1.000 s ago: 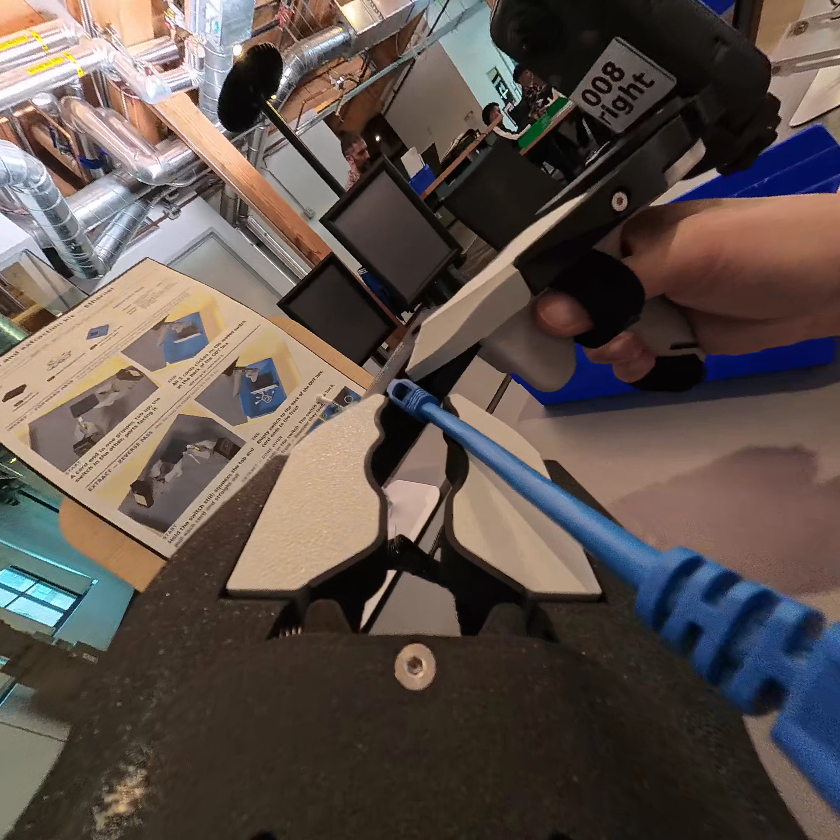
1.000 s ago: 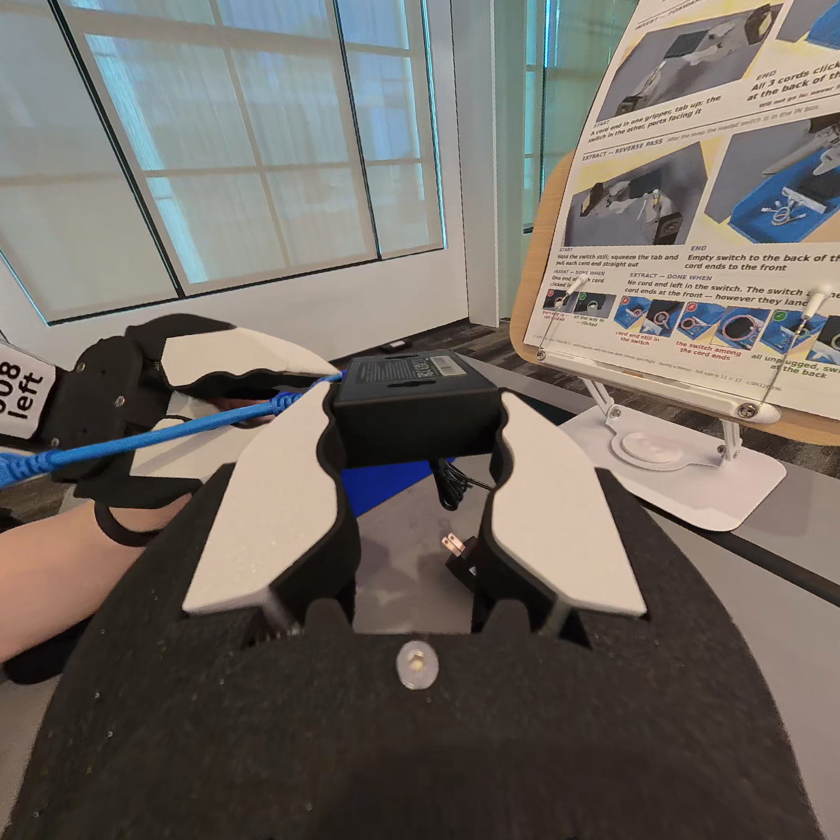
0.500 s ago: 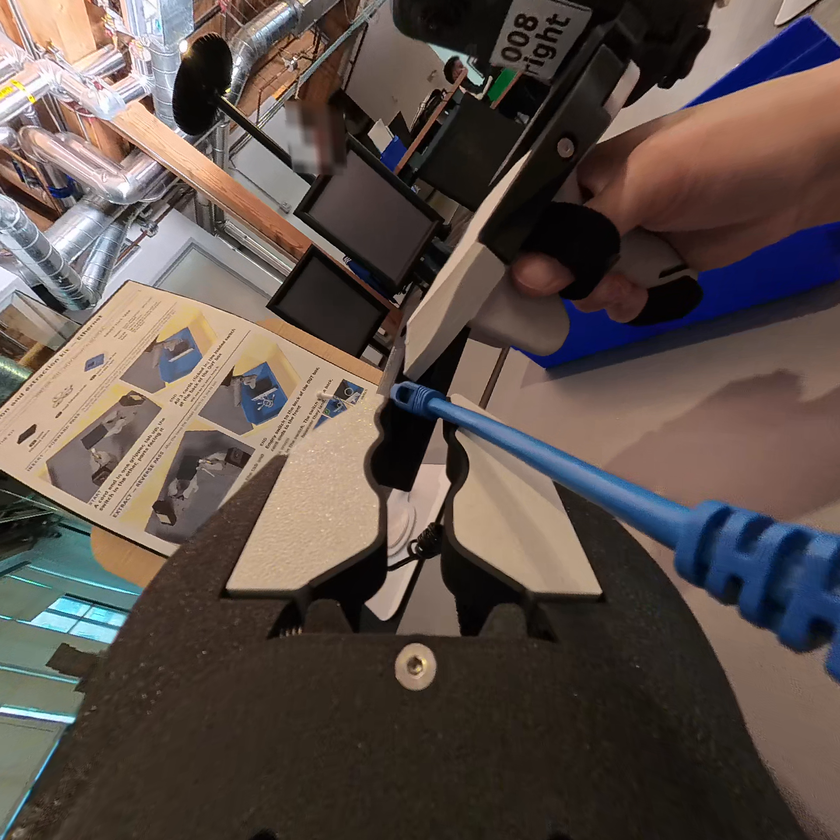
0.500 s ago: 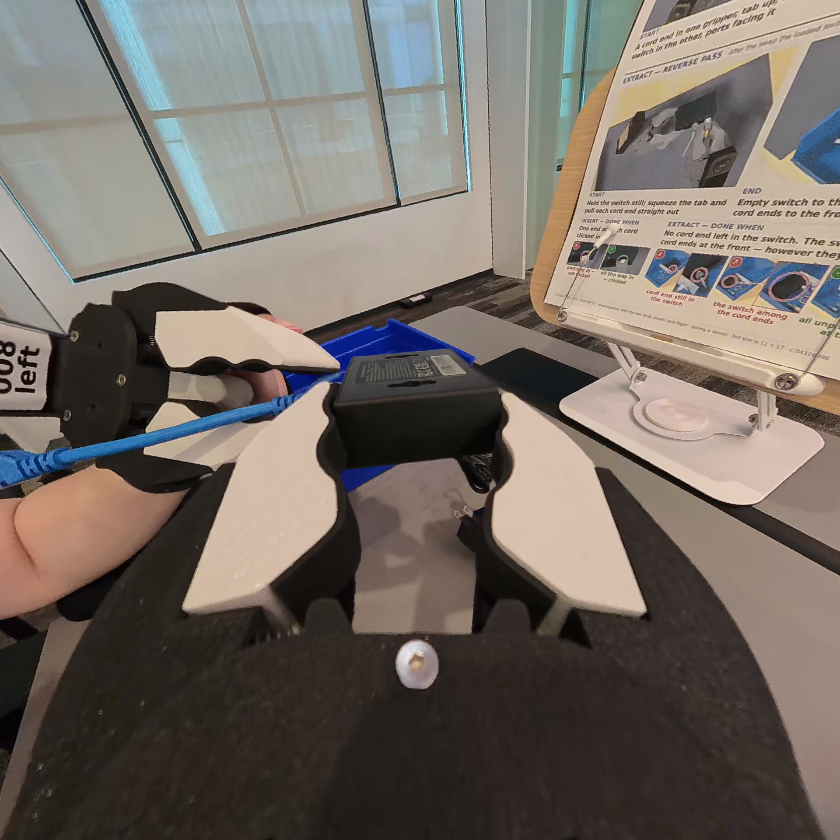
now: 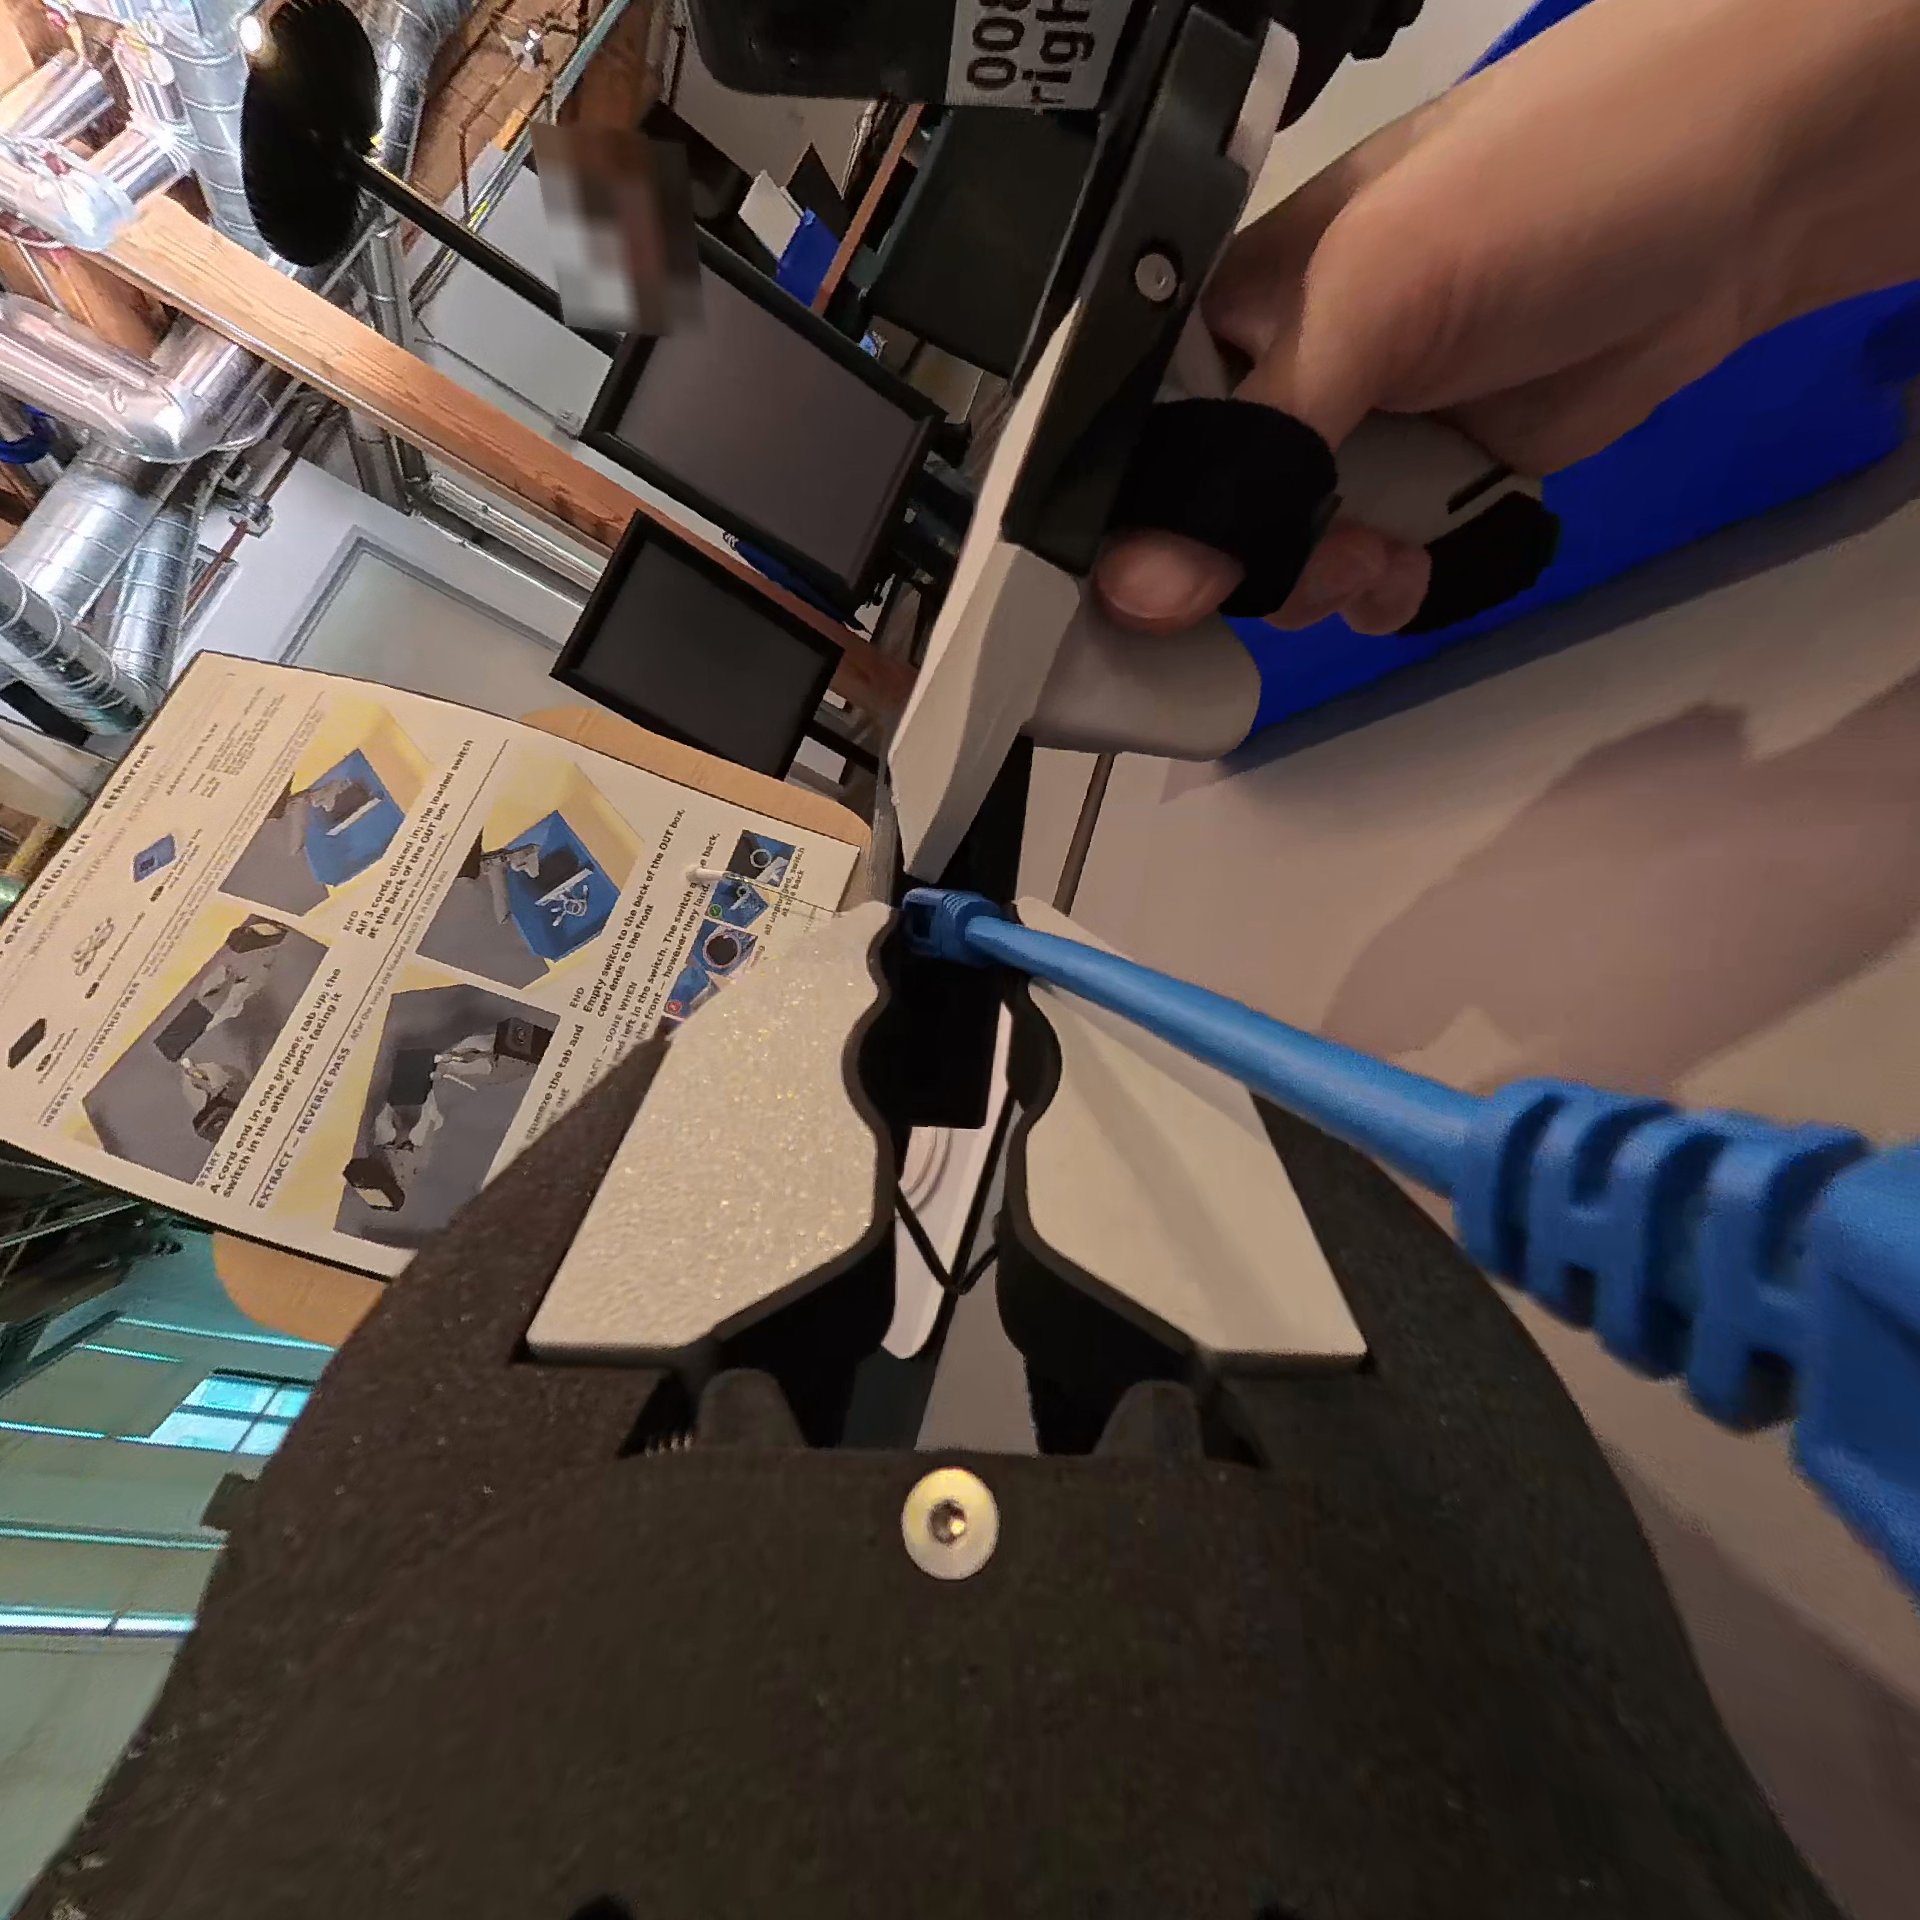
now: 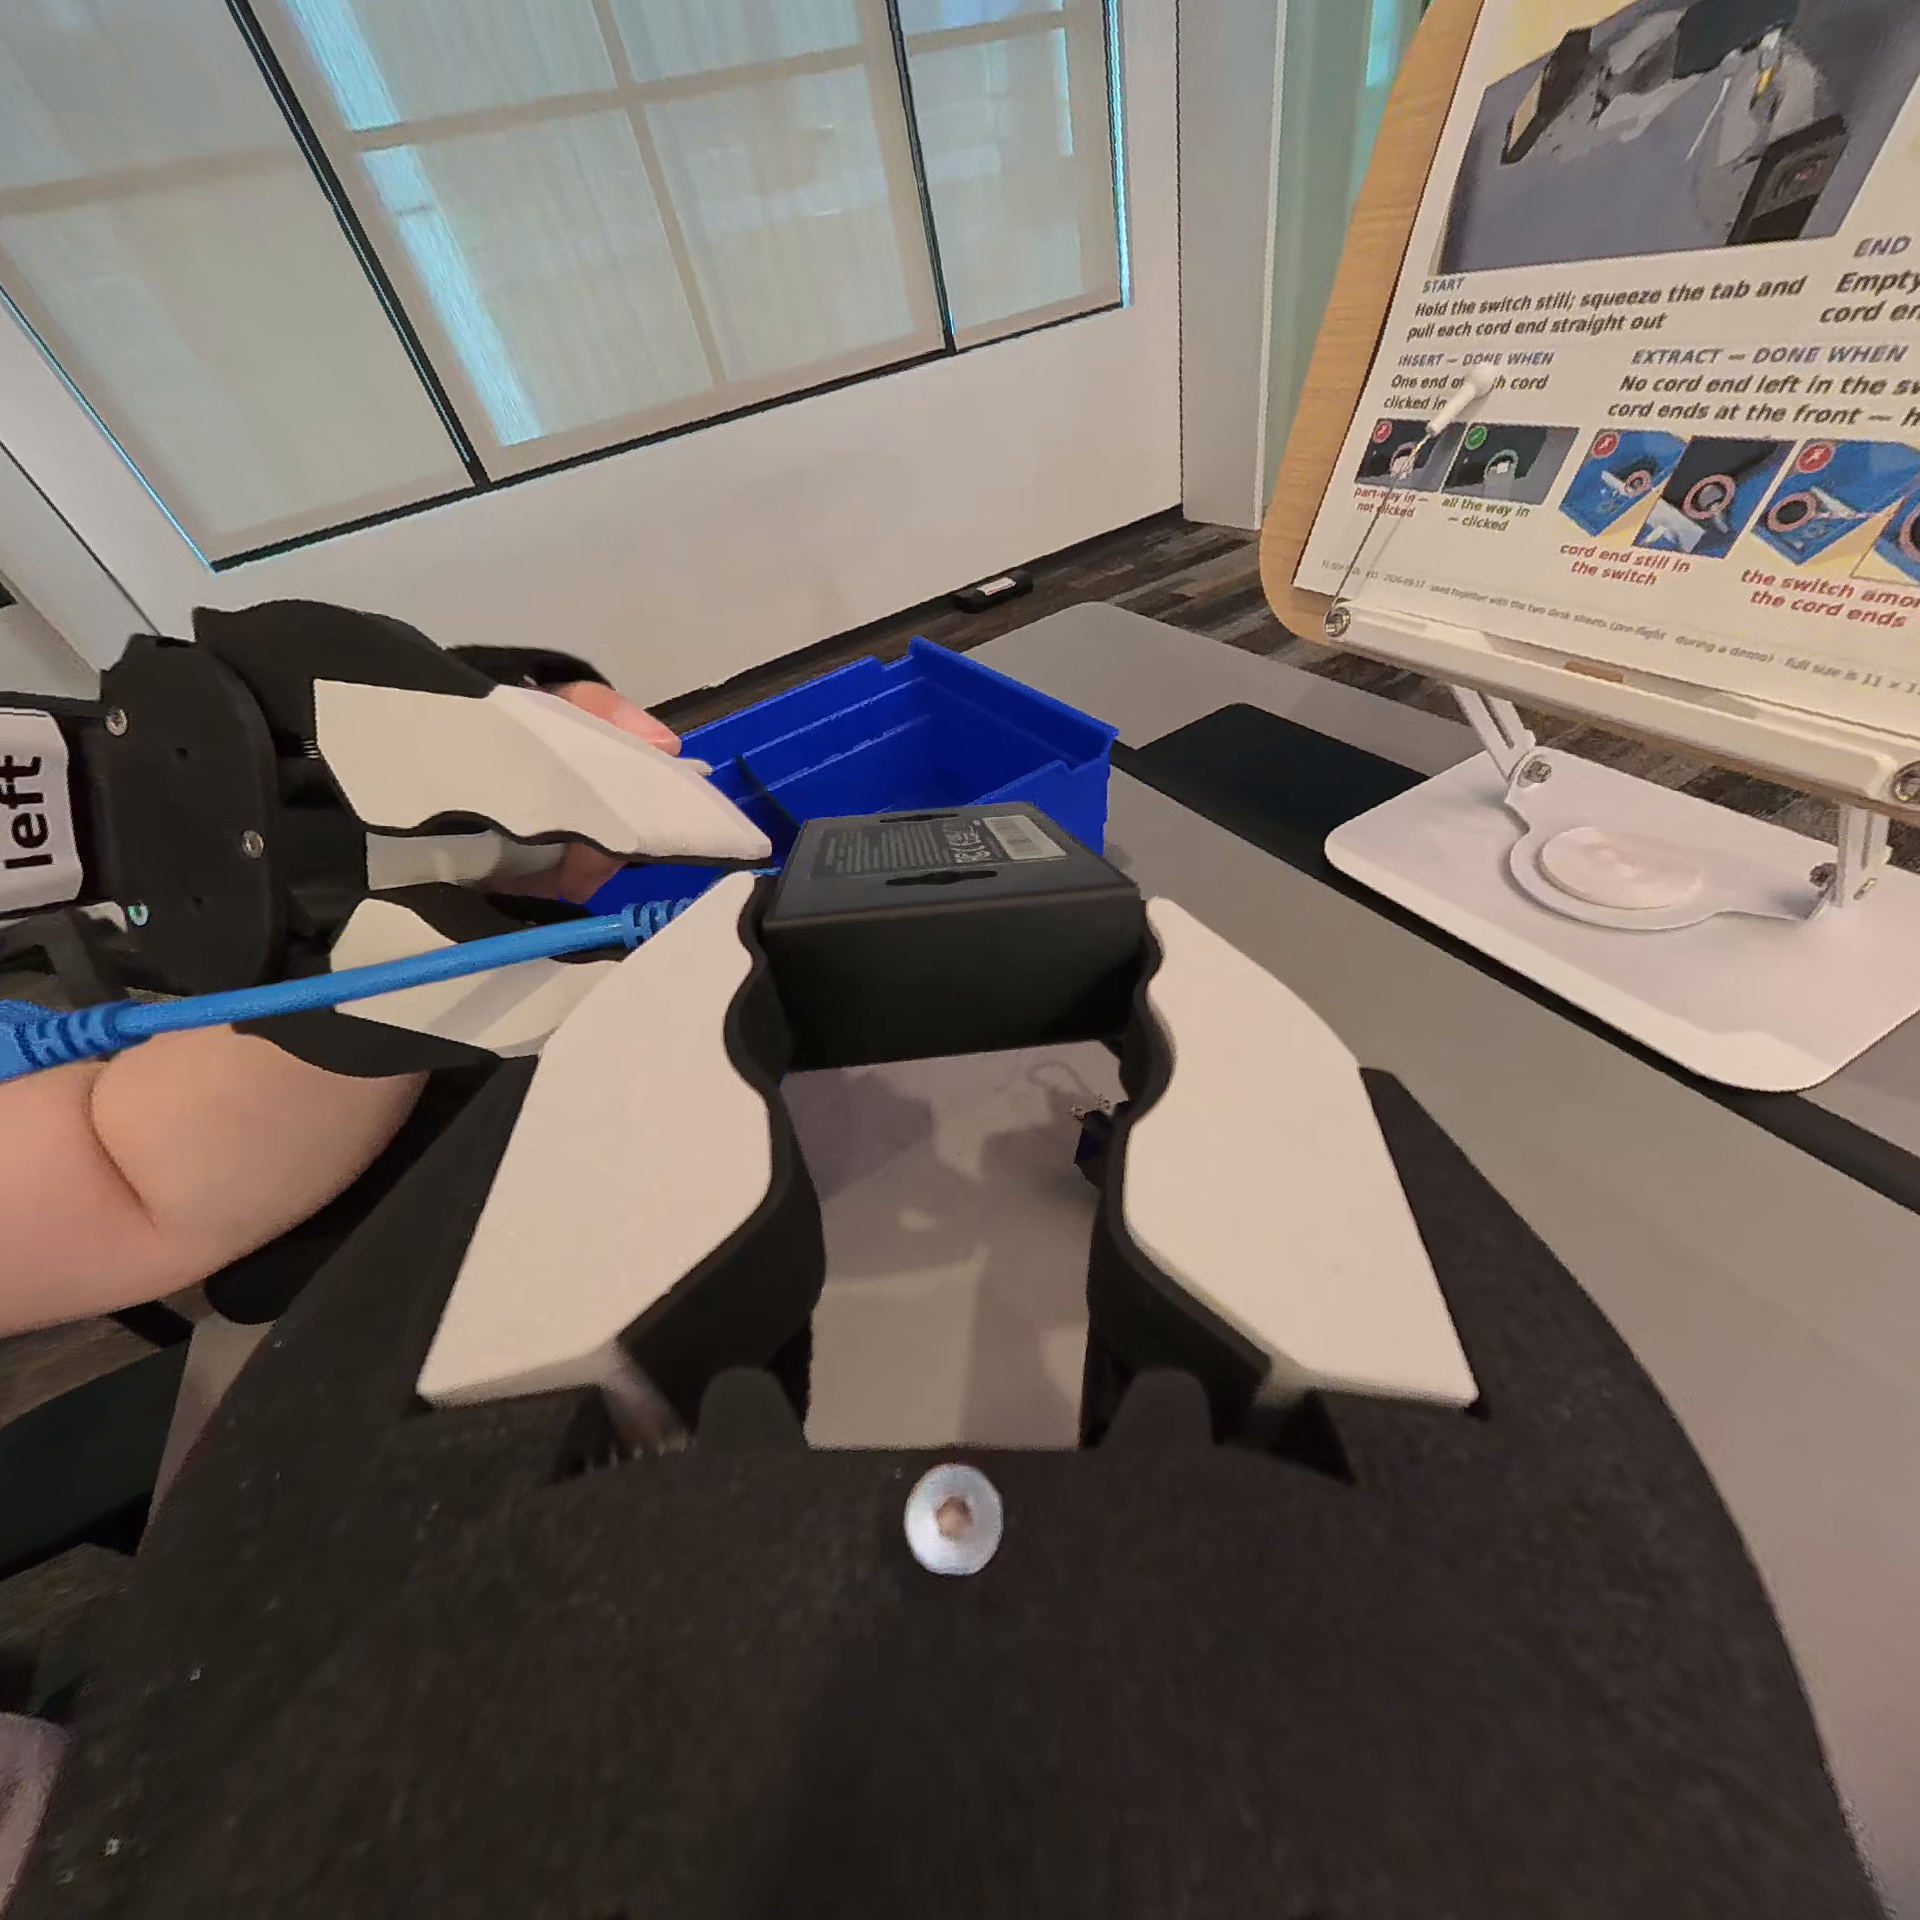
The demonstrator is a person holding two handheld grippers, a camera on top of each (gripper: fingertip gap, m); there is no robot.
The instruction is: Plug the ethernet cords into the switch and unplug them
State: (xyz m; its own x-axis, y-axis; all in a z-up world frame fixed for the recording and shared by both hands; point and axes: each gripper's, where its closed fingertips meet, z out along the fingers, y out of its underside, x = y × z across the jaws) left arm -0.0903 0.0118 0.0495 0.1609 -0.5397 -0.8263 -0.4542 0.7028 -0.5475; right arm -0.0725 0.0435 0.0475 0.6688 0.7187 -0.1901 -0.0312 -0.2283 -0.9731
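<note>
The right gripper clamps the rigid, light black switch by its sides, while the left gripper pinches the bendy blue cord at its stiff plug, the best hold.

Both grippers have black grainy bodies, pale grey fingers, a silver screw and black finger straps.

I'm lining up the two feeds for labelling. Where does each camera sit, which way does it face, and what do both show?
Left wrist view: on the left gripper, looking along its fingers clamping the blue ethernet cord; the right gripper and hand lie ahead.
Right wrist view: on the right gripper, clamping the black switch, facing windows; a forearm shows.
Shared: cord, instruction board, blue bin.
</note>
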